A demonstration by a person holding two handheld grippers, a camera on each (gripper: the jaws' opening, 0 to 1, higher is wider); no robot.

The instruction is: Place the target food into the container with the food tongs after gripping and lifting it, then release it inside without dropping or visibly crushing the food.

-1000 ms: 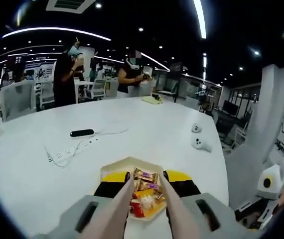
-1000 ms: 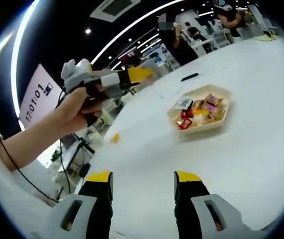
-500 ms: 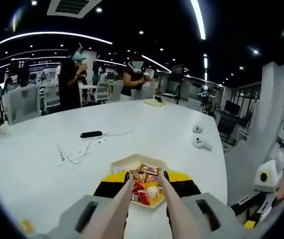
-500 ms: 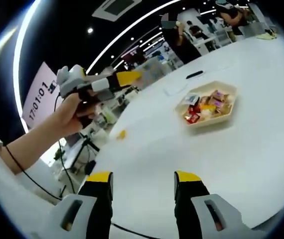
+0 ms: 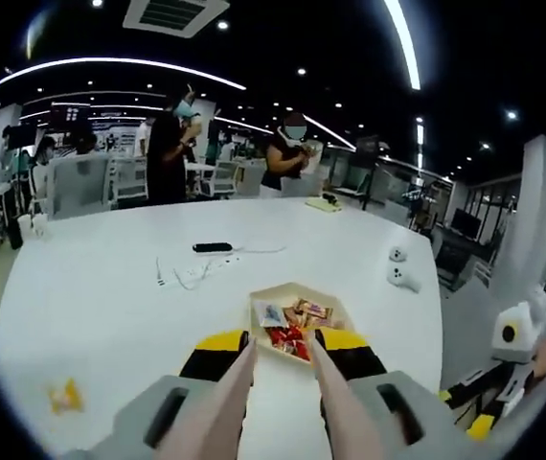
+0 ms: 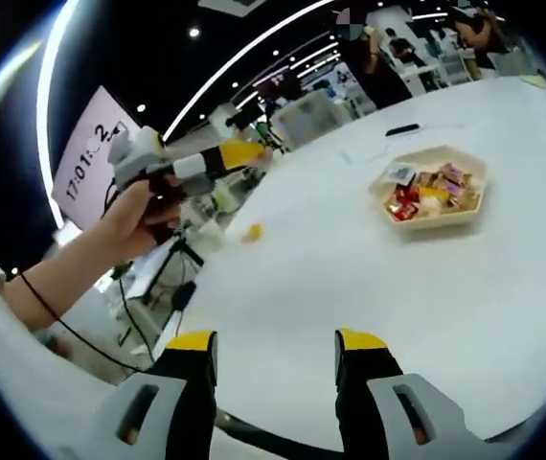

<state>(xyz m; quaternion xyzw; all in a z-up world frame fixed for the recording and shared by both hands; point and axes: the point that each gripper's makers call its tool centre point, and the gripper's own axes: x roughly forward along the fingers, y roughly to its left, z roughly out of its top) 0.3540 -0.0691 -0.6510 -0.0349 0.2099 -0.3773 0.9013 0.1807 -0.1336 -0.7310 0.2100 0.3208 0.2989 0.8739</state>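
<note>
The container (image 5: 300,299) is a pale hexagonal tray on the white worktop (image 5: 110,297), holding small wrapped snacks in red, orange and white. In the left gripper view it sits just beyond the tips of the food tongs (image 5: 278,393). The left hand-held gripper (image 5: 278,347) presses on the tongs' two arms, whose tips stand apart with nothing between them. A small yellow food piece (image 5: 65,395) lies alone, near and to the left, well apart from the tray. The right hand-held gripper (image 6: 279,347) is spread wide with nothing between its jaws.

Compared with the earlier frame, the tray looks farther and smaller in both views, and the yellow piece has come more into view.
</note>
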